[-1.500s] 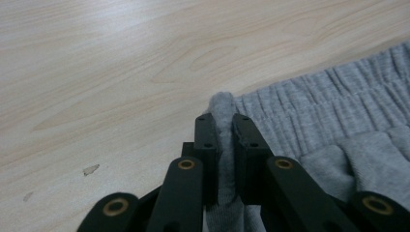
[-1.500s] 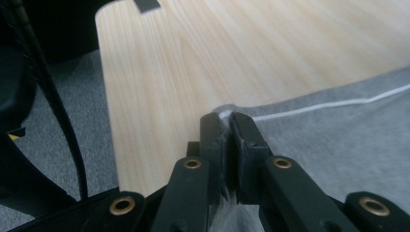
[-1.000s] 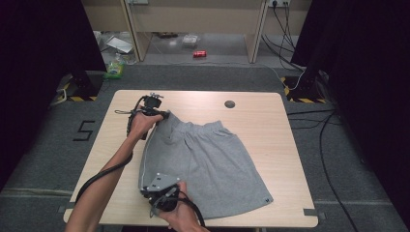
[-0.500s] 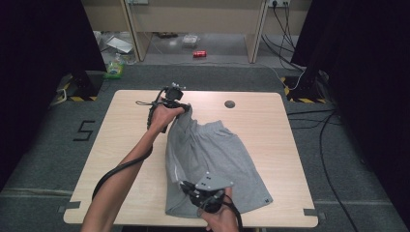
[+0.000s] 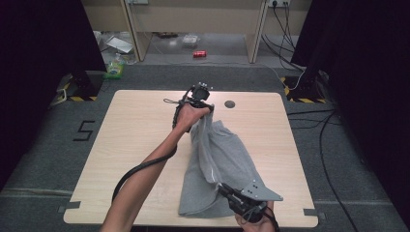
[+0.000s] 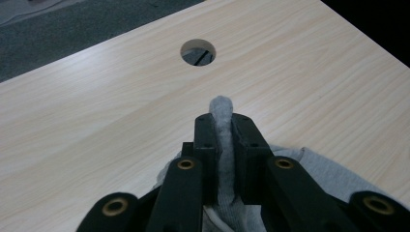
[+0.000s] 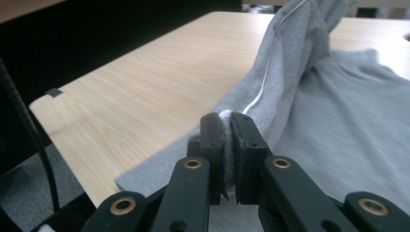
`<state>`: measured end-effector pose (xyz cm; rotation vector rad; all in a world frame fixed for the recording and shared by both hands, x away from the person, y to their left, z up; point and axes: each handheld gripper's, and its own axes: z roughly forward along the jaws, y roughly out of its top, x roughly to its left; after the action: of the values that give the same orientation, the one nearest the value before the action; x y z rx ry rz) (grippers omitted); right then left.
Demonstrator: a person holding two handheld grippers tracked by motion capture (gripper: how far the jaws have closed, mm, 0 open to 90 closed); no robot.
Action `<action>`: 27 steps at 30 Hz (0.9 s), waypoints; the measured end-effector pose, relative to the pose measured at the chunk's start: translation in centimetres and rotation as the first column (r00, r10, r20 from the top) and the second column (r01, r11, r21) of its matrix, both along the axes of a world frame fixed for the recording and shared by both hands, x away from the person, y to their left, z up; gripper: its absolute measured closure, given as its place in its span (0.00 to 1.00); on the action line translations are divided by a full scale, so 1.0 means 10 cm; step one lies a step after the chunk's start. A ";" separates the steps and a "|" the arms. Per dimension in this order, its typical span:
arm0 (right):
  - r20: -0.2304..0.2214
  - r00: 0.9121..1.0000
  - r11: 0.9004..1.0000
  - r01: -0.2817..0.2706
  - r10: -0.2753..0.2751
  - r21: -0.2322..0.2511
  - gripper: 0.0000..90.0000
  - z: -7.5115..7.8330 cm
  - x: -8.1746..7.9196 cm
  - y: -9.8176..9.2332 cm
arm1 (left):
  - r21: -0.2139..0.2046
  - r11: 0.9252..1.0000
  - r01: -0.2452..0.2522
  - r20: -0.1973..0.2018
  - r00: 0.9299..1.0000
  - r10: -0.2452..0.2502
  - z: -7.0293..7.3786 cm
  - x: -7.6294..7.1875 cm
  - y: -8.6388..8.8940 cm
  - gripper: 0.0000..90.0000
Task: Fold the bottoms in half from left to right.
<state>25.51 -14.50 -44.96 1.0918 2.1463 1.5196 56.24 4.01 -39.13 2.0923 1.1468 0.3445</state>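
Observation:
A grey fabric garment (image 5: 217, 154) with a thin white stripe along its side lies on the light wooden table (image 5: 140, 145), and one edge of it is lifted into a ridge. At the far end of that ridge my left gripper (image 5: 208, 107) is shut on a pinch of the grey fabric (image 6: 221, 108), a little short of the table's round hole (image 6: 198, 52). My left gripper's jaws (image 6: 223, 121) clamp the fold upright. Near the front edge my right gripper (image 5: 222, 187) is shut on the striped hem (image 7: 251, 104). My right gripper's jaws (image 7: 227, 121) hold it above the table.
The cable hole (image 5: 229, 104) sits at the table's far middle. Bare wood shows left of the garment. On the floor beyond are a red can (image 5: 199, 53), a green packet (image 5: 114, 70) and cables (image 5: 329, 145) at the right. Black curtains flank both sides.
Both grippers have swung to the right with the garment's left edge in them, lifting it and folding it over the rest. The left half of the table is now uncovered.

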 end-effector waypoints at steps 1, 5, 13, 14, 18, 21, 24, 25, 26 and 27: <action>-0.004 1.000 1.000 0.008 -0.008 0.002 0.94 -0.02 -0.01 -0.05 | -0.002 1.000 0.004 -0.002 1.000 -0.004 -0.01 0.00 -0.04 0.91; -0.009 0.999 0.999 0.042 -0.042 0.003 0.94 -0.06 -0.05 -0.22 | -0.009 1.000 0.004 -0.012 1.000 -0.004 -0.06 0.03 -0.15 0.90; -0.026 0.995 0.995 0.097 -0.096 0.009 0.94 -0.14 -0.10 -0.47 | -0.021 1.000 0.000 -0.028 1.000 0.000 -0.16 0.08 -0.35 0.89; -0.030 0.994 0.995 0.103 -0.102 0.011 0.94 -0.15 -0.11 -0.49 | -0.021 1.000 -0.001 -0.029 1.000 0.001 -0.18 0.08 -0.37 0.89; -0.034 0.993 0.993 0.114 -0.113 0.018 0.94 -0.17 -0.13 -0.55 | -0.036 0.999 -0.010 -0.034 0.999 0.008 -0.21 0.11 -0.42 0.88; -0.045 0.992 0.992 0.121 -0.121 0.017 0.94 -0.20 -0.17 -0.59 | -0.046 0.999 -0.014 -0.039 0.999 0.012 -0.23 0.13 -0.47 0.87; -0.046 0.991 0.991 0.130 -0.129 0.017 0.94 -0.22 -0.19 -0.62 | -0.056 0.998 -0.009 -0.040 0.999 0.007 -0.26 0.13 -0.52 0.86; -0.047 0.990 0.991 0.134 -0.133 0.020 0.94 -0.22 -0.19 -0.64 | -0.069 0.998 -0.009 -0.042 0.999 0.006 -0.26 0.13 -0.54 0.84; -0.046 0.990 0.991 0.134 -0.133 0.023 0.94 -0.22 -0.19 -0.64 | -0.080 0.997 -0.010 -0.049 0.999 0.006 -0.27 0.13 -0.55 0.80; -0.048 0.990 0.991 0.133 -0.132 0.021 0.94 -0.22 -0.19 -0.64 | -0.083 0.997 -0.008 -0.050 0.999 0.004 -0.27 0.13 -0.56 0.78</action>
<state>23.60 -20.87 -47.12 1.2627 2.0451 1.4776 57.54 -1.60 -41.87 2.0352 1.1769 0.2447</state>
